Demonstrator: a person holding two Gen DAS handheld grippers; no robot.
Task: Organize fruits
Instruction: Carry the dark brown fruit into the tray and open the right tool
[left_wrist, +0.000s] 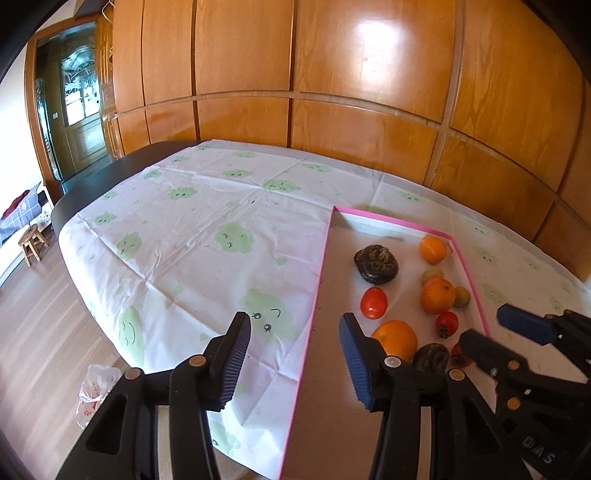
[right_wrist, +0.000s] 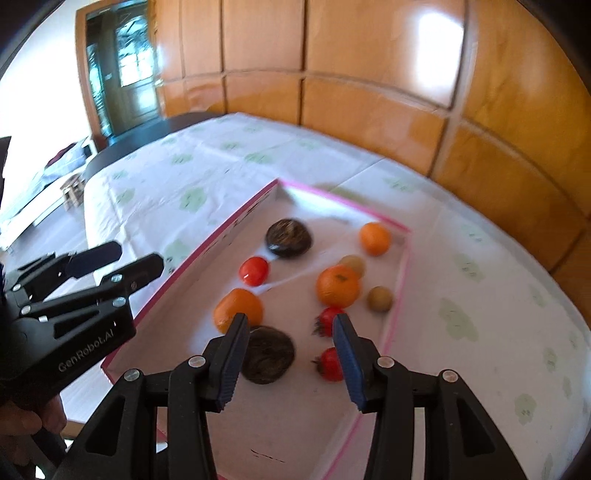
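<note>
Hovering apart and empty, the left gripper is held over the pink-rimmed tray edge; the right gripper, also parted, nothing clamped, is held above fruits lying inside the tray.

We see glossy wooden wall panels catching glare, and a thin, creased plastic-looking cloth over the dark, smooth worktop. The tray looks like matt card with pink edging. Each orange has dimpled skin; the tomato shines. The left tool is matt black plastic with ribbed blue pads.
</note>
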